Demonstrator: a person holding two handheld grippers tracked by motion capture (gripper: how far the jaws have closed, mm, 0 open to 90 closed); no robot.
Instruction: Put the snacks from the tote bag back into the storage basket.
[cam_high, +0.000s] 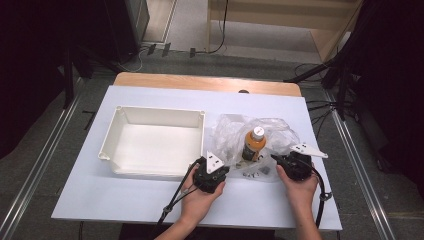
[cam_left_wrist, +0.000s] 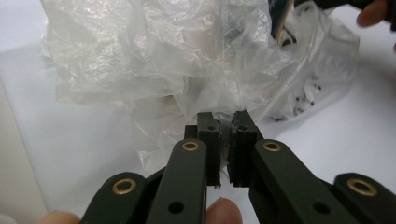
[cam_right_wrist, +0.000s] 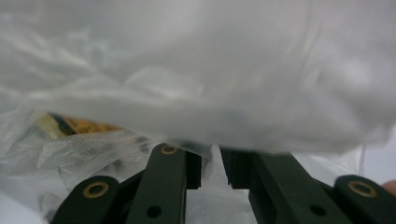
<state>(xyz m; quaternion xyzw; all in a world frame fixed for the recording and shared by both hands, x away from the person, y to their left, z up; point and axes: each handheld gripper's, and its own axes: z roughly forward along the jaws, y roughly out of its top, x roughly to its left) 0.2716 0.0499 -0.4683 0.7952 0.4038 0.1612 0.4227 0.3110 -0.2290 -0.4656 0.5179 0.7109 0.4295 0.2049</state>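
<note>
1. The plastic bag (cam_high: 252, 137) lies crumpled on the table (cam_high: 100, 200), with an orange bottle (cam_high: 254, 145) standing upright inside it. The bag is directly between the two grippers, a little ahead of both.

2. The left gripper (cam_left_wrist: 229, 128) is closed on a fold of the bag's edge; a thin film is pinched between its pads. From this gripper the rest of the bag spreads forward and to its right.

3. The right gripper (cam_right_wrist: 211, 165) has its jaws slightly apart. Film hangs between them and over them, but the pads do not seem to press it.

4. Both hands are about equally near to the bottle, one on each side. I judge that the coming move depends on this: the mouth of the bag is stretched between the grippers.

5. The white tray (cam_high: 112, 145) stands beside the left gripper, on its outer side.
</note>
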